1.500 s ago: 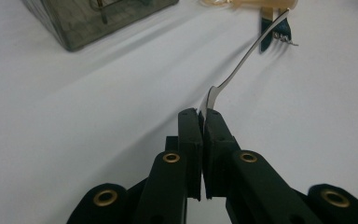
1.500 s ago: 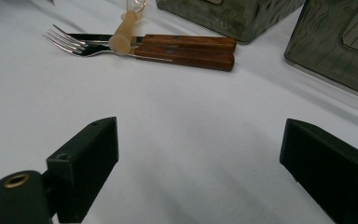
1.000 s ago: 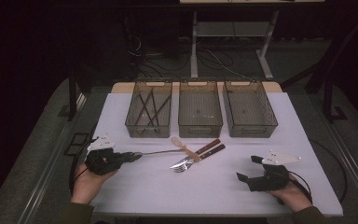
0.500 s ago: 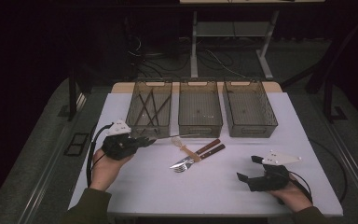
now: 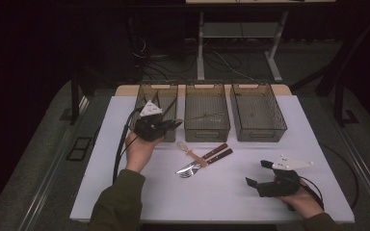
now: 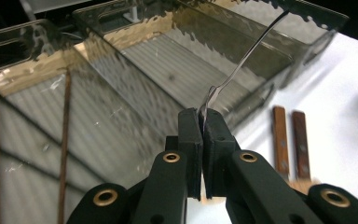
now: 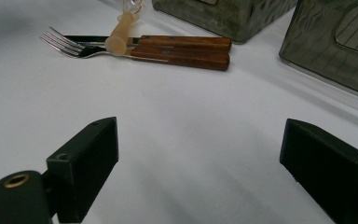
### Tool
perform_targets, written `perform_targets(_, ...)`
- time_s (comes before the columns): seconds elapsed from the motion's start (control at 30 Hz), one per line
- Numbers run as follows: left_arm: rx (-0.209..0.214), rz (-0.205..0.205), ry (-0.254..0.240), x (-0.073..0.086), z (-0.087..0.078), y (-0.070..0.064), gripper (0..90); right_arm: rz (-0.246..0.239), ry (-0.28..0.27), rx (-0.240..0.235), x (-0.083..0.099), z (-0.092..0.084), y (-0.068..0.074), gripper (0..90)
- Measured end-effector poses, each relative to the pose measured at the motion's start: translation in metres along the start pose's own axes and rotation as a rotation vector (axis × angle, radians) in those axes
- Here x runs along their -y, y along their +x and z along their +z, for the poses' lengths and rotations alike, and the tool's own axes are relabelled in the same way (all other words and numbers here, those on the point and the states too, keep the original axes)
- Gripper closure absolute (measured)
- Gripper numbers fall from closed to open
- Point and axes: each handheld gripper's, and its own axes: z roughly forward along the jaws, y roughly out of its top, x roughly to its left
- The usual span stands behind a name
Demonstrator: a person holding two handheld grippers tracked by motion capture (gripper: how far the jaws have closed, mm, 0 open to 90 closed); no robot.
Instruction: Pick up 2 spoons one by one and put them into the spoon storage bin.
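Note:
My left gripper (image 5: pixel 177 123) hovers at the front of the left bin (image 5: pixel 166 89), shut on the head end of a thin metal utensil (image 6: pixel 242 65). In the left gripper view the jaws (image 6: pixel 203 116) pinch it, and its slim handle runs up and away over the bins. My right gripper (image 5: pixel 256 173) rests open on the white table at the front right, with nothing between its jaws (image 7: pixel 200 140). A fork (image 7: pixel 65 44), two wooden handles (image 7: pixel 182 49) and a pale plastic spoon (image 7: pixel 119 35) lie together at mid-table (image 5: pixel 200 161).
Three clear bins stand in a row at the back: left, middle (image 5: pixel 207 132) and right (image 5: pixel 257 134). Dark sticks (image 6: pixel 65 121) lie in the left one. The white table top (image 5: pixel 221 202) ends near the person's forearms. Cables trail from both grippers.
The left hand has carried the metal utensil from the table's front left up and away to the front of the left bin. The right hand has not moved.

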Motion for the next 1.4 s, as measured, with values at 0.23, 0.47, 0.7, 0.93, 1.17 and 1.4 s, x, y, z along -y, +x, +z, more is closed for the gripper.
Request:
perform_targets(0.23,-0.011,0.002,0.03,-0.02,0.037,-0.003,87.9,-0.002,-0.002,-0.002,0.0,0.0,0.0,11.1)
perform_targets(0.47,-0.032,-0.007,0.065,-0.029,0.064,0.0,87.8,-0.003,-0.001,-0.004,0.0,-0.001,0.0,11.1)
perform_targets(0.7,-0.051,-0.01,0.079,-0.028,0.079,0.0,77.3,-0.002,-0.005,-0.006,0.0,-0.002,0.0,11.1)
perform_targets(0.93,-0.045,-0.013,0.063,-0.028,0.075,0.002,56.8,-0.006,-0.004,-0.007,0.0,-0.001,0.0,11.1)
perform_targets(1.17,-0.008,0.015,0.074,-0.026,0.067,-0.003,46.4,-0.007,-0.004,-0.006,0.0,-0.001,0.001,11.1)
perform_targets(1.4,0.025,0.028,0.075,-0.019,0.054,-0.006,41.0,-0.009,-0.004,-0.005,0.0,-0.001,0.001,11.1)
